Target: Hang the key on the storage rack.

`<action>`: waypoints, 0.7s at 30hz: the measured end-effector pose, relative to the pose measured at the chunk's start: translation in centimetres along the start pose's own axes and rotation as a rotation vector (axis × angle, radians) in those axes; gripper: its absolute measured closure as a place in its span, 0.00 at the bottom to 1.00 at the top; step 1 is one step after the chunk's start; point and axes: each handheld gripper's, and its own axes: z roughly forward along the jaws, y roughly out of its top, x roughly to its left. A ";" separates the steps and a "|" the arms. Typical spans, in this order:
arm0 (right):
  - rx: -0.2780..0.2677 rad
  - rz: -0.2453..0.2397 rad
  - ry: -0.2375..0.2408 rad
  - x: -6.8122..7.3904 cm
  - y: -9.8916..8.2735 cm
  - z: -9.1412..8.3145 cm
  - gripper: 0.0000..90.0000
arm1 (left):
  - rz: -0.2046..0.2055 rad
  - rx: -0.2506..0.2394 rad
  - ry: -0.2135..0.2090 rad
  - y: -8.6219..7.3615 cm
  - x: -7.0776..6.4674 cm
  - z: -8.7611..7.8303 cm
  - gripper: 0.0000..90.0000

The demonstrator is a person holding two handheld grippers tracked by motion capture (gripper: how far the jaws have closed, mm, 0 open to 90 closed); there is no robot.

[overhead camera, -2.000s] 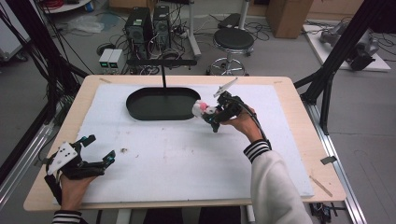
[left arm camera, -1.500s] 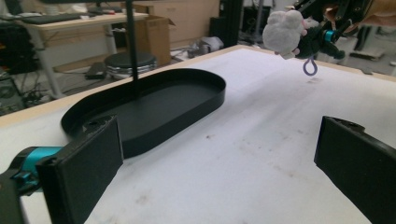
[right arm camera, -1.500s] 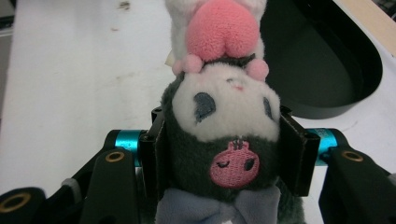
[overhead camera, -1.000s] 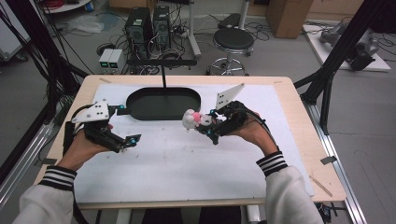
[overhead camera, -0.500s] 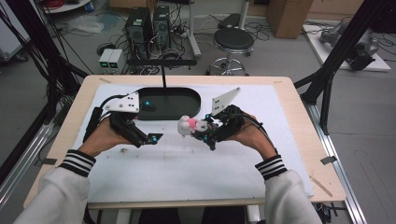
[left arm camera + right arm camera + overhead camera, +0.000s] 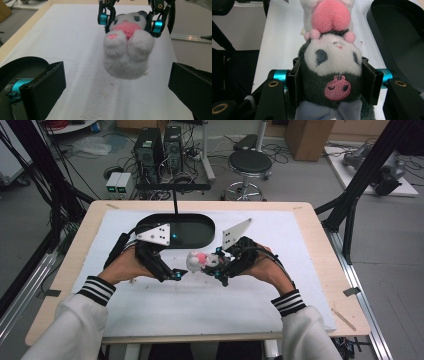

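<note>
A small plush toy [image 6: 196, 261], white and dark grey with a pink belly, hangs above the white mat. My right gripper [image 6: 214, 265] is shut on its dark head [image 6: 332, 75], pads pressing both sides. In the left gripper view the toy's white legs and pink belly [image 6: 127, 50] point toward me, held by the other gripper's jaws. My left gripper [image 6: 179, 274] is open just left of the toy, its jaws standing wide to either side of it and not touching.
A black oval tray [image 6: 200, 237] lies on the white mat [image 6: 200, 310] behind both grippers. The wooden table edge [image 6: 65, 270] runs at the left. A stool and computer cases stand on the floor beyond the table.
My left gripper has travelled from the table's left side rightward to just beside the toy. The right gripper and the toy shifted slightly left, then held still.
</note>
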 end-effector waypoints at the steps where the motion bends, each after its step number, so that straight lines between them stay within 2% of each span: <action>1: 0.001 0.001 0.003 0.1 0.0 0.1 0.50 | 0.004 0.006 -0.006 0.1 0.0 0.2 0.02; 6: 0.003 0.001 0.007 0.2 0.1 0.3 0.50 | 0.010 0.042 -0.021 0.6 -0.2 1.2 0.02; 10: 0.006 0.012 0.012 0.2 0.0 0.7 0.50 | 0.007 0.063 -0.054 0.8 -0.2 1.6 0.14; 17: 0.026 0.016 0.017 0.3 -0.2 1.2 0.50 | -0.008 0.125 -0.066 0.8 -0.2 2.4 0.15; 21: 0.024 0.015 0.023 0.3 -0.1 1.3 0.50 | -0.021 0.149 -0.081 0.9 -0.1 2.7 0.19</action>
